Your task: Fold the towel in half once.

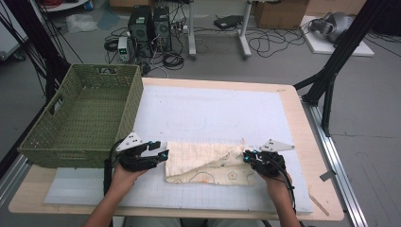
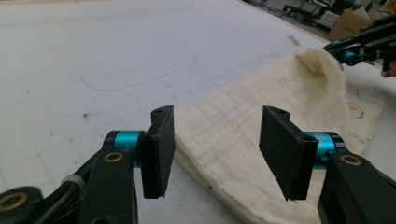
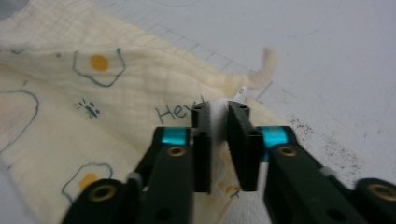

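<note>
My right gripper (image 3: 218, 140) pinches the soft, crinkled muslin cloth (image 1: 203, 163) at its edge; my left gripper (image 2: 215, 140) stands open around its opposite border.

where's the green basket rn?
The green wicker basket sits on the table's far-left corner in the high view, just beyond the left gripper and left of the folded cloth.
</note>
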